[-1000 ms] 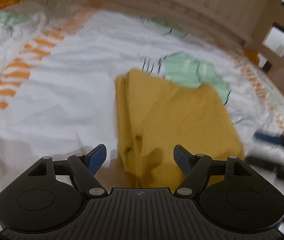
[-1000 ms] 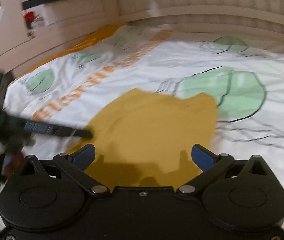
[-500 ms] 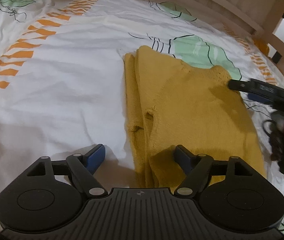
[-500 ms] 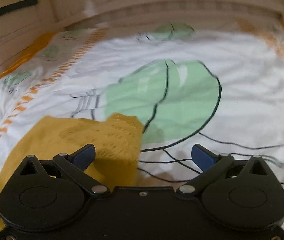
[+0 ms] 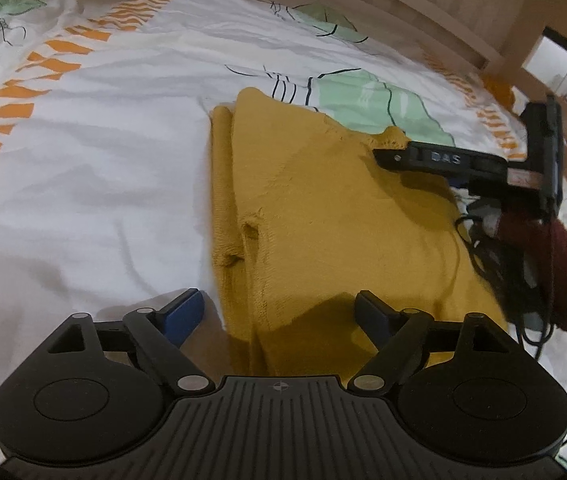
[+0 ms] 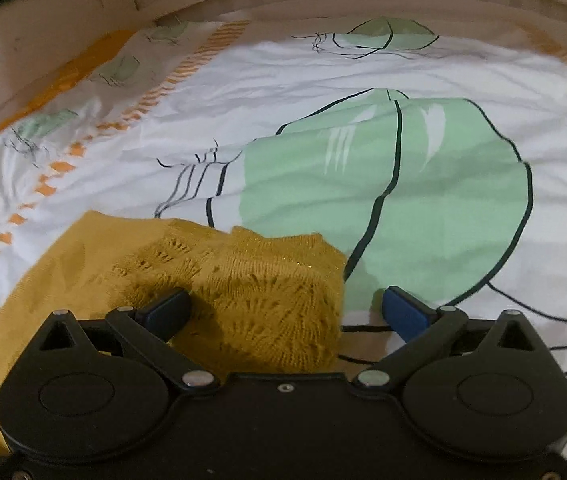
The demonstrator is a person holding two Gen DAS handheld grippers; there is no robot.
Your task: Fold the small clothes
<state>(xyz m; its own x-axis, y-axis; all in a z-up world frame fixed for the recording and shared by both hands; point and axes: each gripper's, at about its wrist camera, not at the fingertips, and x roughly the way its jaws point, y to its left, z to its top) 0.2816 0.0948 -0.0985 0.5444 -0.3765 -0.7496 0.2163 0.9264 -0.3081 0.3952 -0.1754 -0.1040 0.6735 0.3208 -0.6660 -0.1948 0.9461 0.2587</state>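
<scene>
- The white bed sheet [image 5: 95, 184], printed with orange dashes and mint-green leaf shapes, covered the bed; a pale wooden bed rail [image 5: 415, 4] ran along its far edge from twelve towards two o'clock.
- The left gripper [image 5: 279, 312] hung low over the sheet with its jaws spread wide and nothing between them; one blue-padded finger stood over bare sheet, the other over the cloth.
- The mustard-yellow knitted garment [image 5: 339, 220] lay flat on the sheet at the centre of the left wrist view, its long left edge doubled into a narrow fold.
- The right gripper [image 6: 287, 306] sat at the garment's far corner, at about two o'clock in the left wrist view. Its jaws were wide apart: one finger pressed on the lacy knit, the other rested on the sheet beside the corner, gripping nothing.
</scene>
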